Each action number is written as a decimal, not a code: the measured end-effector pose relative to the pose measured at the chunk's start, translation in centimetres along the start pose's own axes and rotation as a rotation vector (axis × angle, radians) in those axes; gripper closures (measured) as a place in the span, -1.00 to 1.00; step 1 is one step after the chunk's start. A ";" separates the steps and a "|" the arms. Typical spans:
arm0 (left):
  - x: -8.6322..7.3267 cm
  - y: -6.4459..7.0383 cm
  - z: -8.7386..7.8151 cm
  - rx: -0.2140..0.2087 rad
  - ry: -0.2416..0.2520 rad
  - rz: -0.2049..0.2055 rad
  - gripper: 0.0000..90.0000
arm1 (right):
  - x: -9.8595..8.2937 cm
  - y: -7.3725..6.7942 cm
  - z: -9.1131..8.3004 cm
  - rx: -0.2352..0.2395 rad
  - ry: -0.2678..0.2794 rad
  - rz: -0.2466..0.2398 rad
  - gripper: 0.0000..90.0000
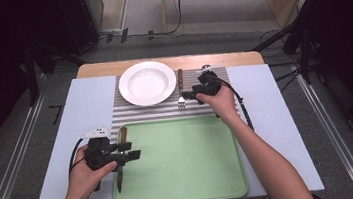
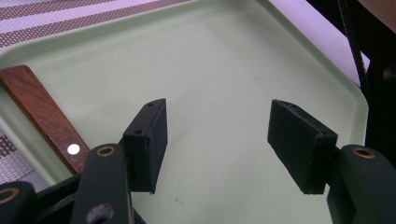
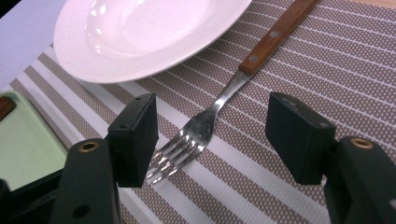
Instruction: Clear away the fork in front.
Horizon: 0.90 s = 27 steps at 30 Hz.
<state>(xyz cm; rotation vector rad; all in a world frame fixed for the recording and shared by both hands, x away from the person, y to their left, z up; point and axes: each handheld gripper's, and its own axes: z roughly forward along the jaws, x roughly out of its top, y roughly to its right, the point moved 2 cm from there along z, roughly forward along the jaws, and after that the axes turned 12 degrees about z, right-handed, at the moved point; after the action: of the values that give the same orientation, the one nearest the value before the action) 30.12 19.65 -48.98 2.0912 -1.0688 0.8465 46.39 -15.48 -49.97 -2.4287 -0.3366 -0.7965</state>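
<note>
A fork [image 1: 181,90] with a wooden handle lies on the striped placemat [image 1: 200,108], just right of the white plate [image 1: 147,82]. My right gripper [image 1: 190,98] hovers open beside the fork's tines; in the right gripper view the fork [image 3: 205,122] lies between the open jaws of that gripper [image 3: 212,135], untouched, with the plate [image 3: 140,32] beyond. A knife [image 1: 121,153] with a wooden handle rests on the left edge of the green tray [image 1: 187,163]. My left gripper [image 1: 131,151] is open just above the tray [image 2: 224,60], with the knife handle [image 2: 44,116] to its left.
A pale blue mat [image 1: 86,120] covers the wooden table [image 1: 110,66] beneath the placemat and tray. Black stands and cables ring the table on the floor. The tray's middle and right side are bare.
</note>
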 end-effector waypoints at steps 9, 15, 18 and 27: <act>0.0 -0.1 0.0 0.004 0.005 -0.003 -0.18 | 1.6 0.1 1.2 -0.035 0.011 0.000 -0.24; -0.1 -0.1 0.0 0.010 0.005 -0.007 -0.18 | 2.4 0.7 2.4 -0.066 0.005 0.023 -0.24; -0.1 -0.2 0.0 0.012 0.004 -0.008 -0.18 | 2.8 1.0 2.7 -0.085 0.014 0.031 -0.24; -0.3 -0.5 0.0 0.013 -0.003 -0.014 -0.18 | 3.4 1.6 4.4 -0.150 0.023 0.049 -0.09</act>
<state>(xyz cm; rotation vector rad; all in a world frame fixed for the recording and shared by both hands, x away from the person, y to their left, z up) 30.37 19.99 -49.36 2.1090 -1.0512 0.8456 51.77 -14.03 -51.59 -2.5545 -0.2145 -0.8553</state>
